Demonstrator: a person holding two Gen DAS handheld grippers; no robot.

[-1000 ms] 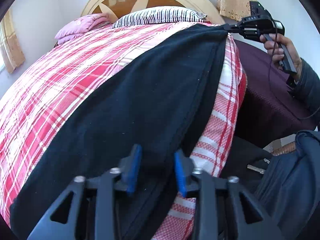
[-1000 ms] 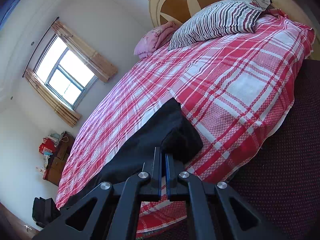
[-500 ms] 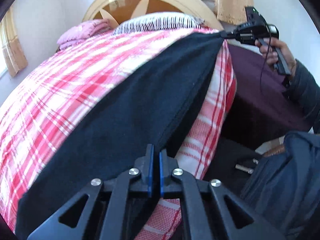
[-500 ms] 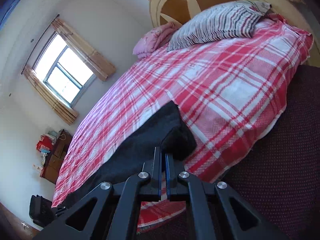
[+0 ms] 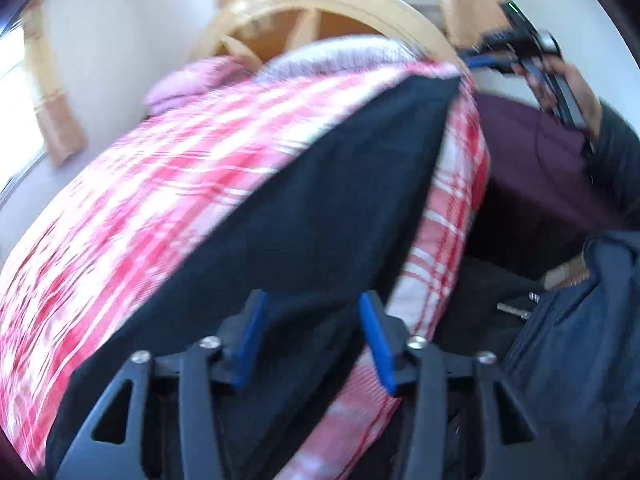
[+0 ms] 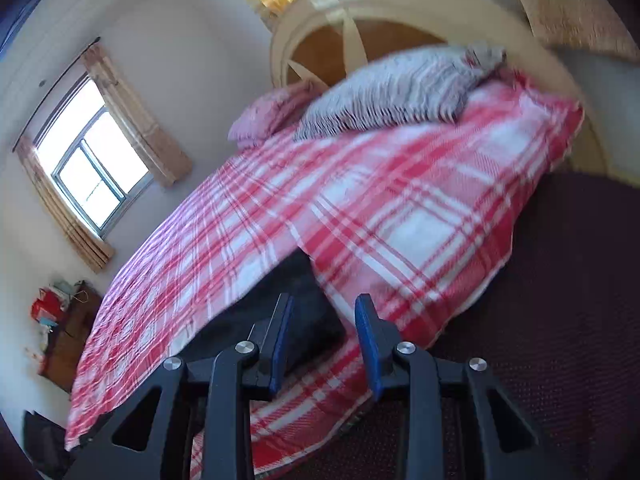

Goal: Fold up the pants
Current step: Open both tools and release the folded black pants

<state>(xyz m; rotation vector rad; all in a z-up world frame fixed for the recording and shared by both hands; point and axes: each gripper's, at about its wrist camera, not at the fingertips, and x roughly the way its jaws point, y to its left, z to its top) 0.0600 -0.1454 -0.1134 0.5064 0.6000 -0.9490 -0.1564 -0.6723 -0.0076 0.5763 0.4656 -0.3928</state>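
Observation:
The dark navy pants [image 5: 320, 216] lie stretched along the right side of the red-and-white plaid bed [image 5: 152, 200]. My left gripper [image 5: 312, 340] is open, its blue pads either side of the near end of the pants, holding nothing. My right gripper [image 6: 324, 340] is open just over the far end of the pants [image 6: 296, 312], near the bed's edge. In the left wrist view the right gripper [image 5: 516, 48] shows at the far end of the pants, held in a hand. Both views are blurred.
A striped pillow [image 6: 400, 92] and a pink pillow [image 6: 272, 112] lie against the arched wooden headboard [image 6: 360, 24]. A dark maroon surface [image 6: 560, 280] runs beside the bed. A window [image 6: 96, 164] and a cluttered wooden cabinet [image 6: 64, 332] are at the left.
Both grippers were shut on the ends of the pants half a second ago and have now opened, letting go. The pants lie on the bed.

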